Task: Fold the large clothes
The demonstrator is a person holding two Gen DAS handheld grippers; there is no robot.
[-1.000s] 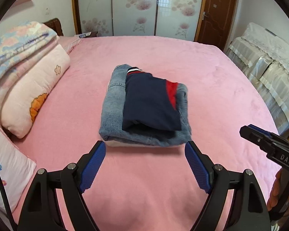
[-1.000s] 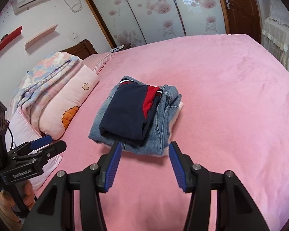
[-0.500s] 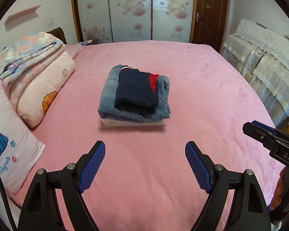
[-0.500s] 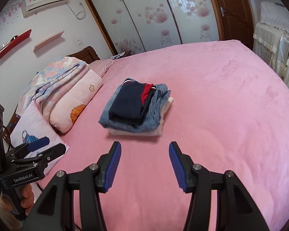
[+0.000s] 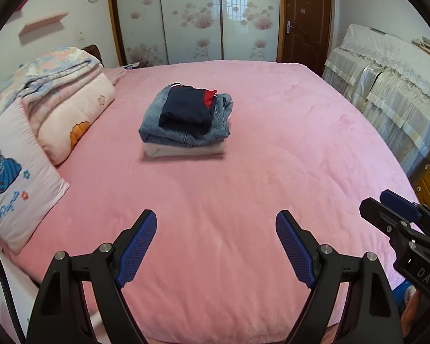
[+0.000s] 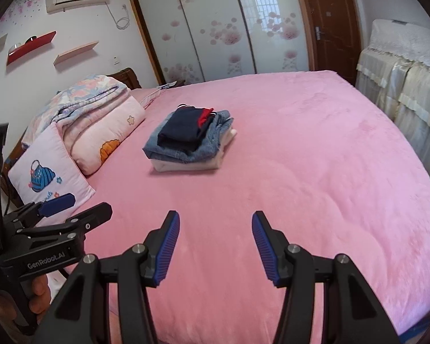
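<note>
A stack of folded clothes lies in the middle of the pink bed: a navy garment with a red patch on top, folded blue jeans under it, a white garment at the bottom. The stack also shows in the right wrist view. My left gripper is open and empty, well back from the stack near the bed's front edge. My right gripper is open and empty, also far from the stack. Each gripper shows at the edge of the other's view.
Pillows and a folded floral quilt lie along the bed's left side. A covered sofa stands to the right. Wardrobe doors and a brown door are behind the bed.
Both grippers have pulled back from the stack toward the bed's front edge, staying open and empty. The stack now looks smaller and farther away.
</note>
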